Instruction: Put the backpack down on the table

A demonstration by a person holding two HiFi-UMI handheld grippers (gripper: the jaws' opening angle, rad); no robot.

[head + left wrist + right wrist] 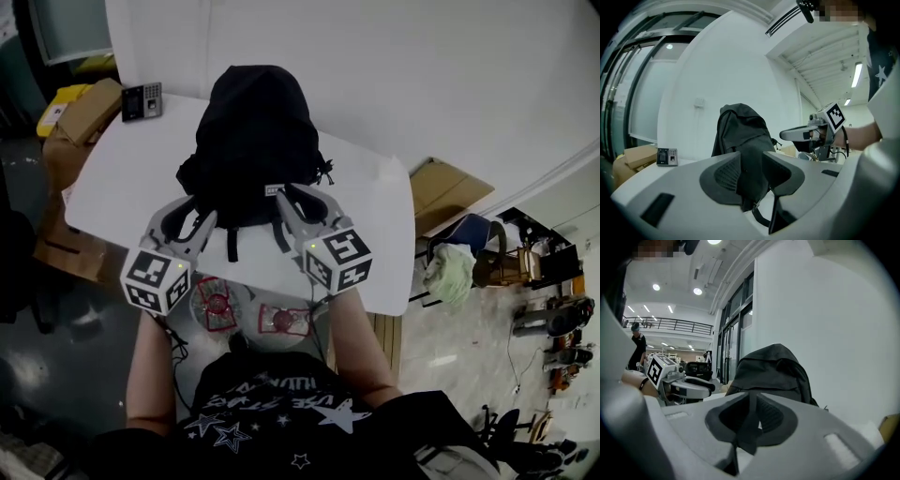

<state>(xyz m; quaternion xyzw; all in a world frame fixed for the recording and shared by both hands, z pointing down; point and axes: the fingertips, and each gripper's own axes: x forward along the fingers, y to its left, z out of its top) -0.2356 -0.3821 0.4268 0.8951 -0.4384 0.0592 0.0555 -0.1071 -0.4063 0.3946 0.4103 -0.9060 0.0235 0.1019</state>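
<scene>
The backpack [253, 141] stands upright about mid-table on the white table [112, 192], its straps facing the person. The left gripper [751, 161] is clenched on a broad black shoulder strap [751, 187], which fills the gap between its pads. The right gripper [751, 399] is clamped nearly together on a thin strap [748, 439]. Both grippers sit at the pack's near side, one left and one right. A keypad [142, 101] lies at the table's far left corner, well apart from the pack.
</scene>
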